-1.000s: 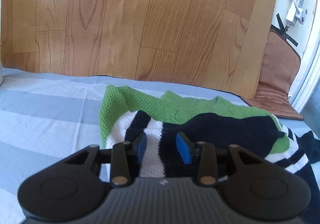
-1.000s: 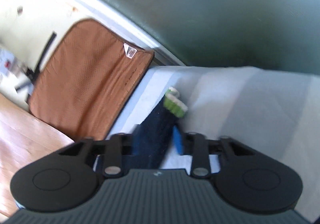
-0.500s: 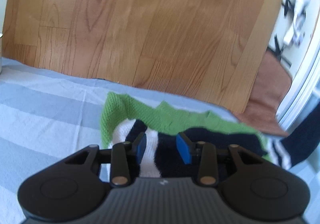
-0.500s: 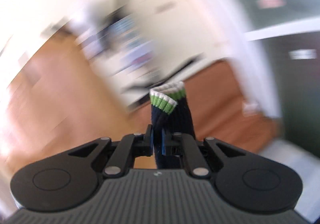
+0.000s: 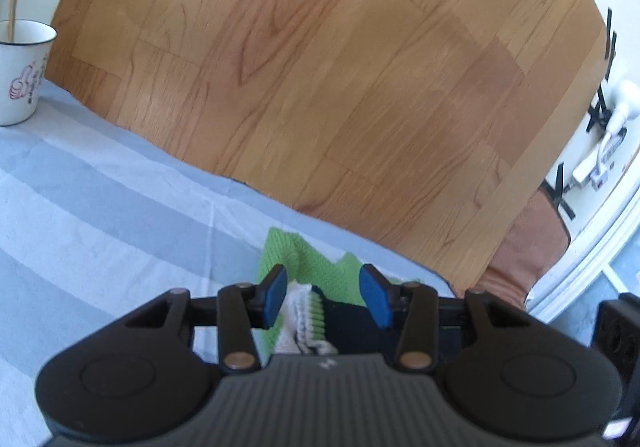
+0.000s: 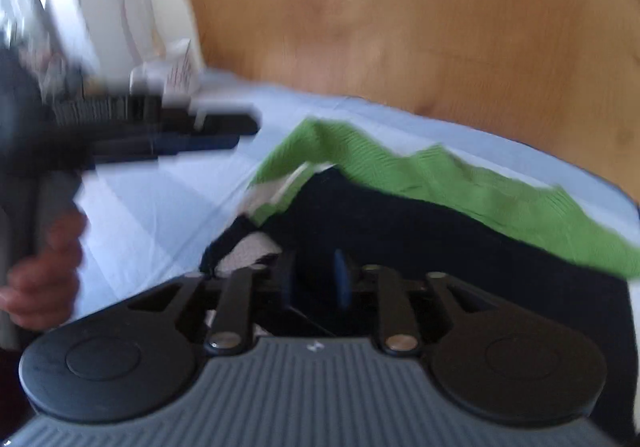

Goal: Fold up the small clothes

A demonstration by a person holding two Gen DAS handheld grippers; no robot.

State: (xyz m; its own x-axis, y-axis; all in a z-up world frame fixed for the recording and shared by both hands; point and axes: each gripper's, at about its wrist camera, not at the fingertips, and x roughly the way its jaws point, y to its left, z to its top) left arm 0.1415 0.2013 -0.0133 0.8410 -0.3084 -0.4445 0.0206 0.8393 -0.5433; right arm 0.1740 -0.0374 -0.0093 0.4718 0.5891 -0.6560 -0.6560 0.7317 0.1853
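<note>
Sweater (image 6: 440,231): I see it flat on sheet (image 5: 100,231), under both claws; left claw (image 5: 324,295) apart, just widened, cuff between; right claw (image 6: 314,279) apart, just opened, gripping nothing

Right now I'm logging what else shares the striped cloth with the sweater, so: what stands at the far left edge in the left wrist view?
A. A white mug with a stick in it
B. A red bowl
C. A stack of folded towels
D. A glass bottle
A: a white mug with a pink thumbs-up print and a thin stick inside stands on the striped cloth, well apart from the sweater.
</note>
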